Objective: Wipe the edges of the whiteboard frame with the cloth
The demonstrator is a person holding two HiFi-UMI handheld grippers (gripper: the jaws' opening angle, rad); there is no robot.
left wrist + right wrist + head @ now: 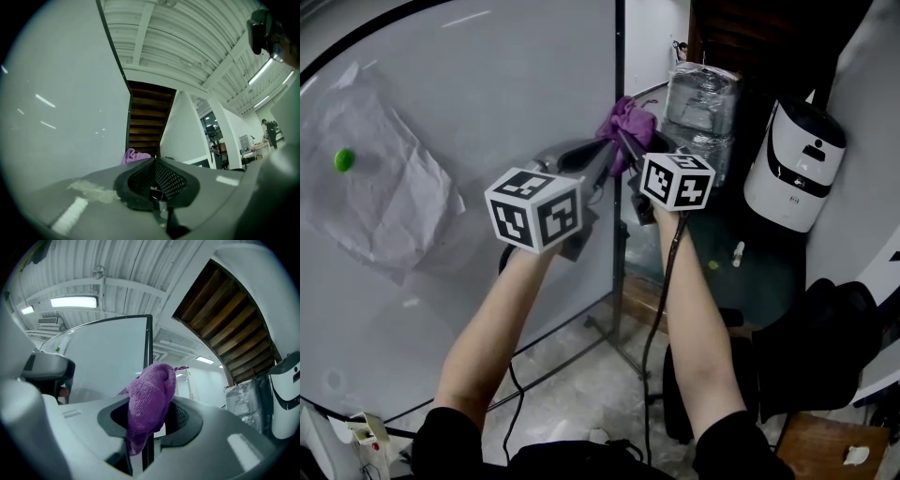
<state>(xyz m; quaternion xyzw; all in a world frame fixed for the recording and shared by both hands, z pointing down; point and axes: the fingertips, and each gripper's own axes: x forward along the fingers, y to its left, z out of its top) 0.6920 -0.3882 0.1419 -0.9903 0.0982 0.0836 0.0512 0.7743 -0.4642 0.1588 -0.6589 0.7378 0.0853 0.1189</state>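
The right tongs (pixel 149 425) grip a purple cloth (pixel 151 392) on the whiteboard frame (pixel 149 336); left tongs (pixel 154 186) closed, empty. On that thin edge, it may slip off.

Wooden staircase (pixel 144 123) beneath ribbed white ceiling (pixel 187 33)

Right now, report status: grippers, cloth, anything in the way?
Right gripper shut on purple cloth, at whiteboard frame, right edge. Left gripper shut, empty. Edge above unobstructed.

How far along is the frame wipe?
Done: the right gripper has the cloth clamped. In hand: the cloth sits on the whiteboard's right frame edge. Left: nothing shows which stretches are wiped, so treat the other edges as pending. The left gripper is shut, empty.
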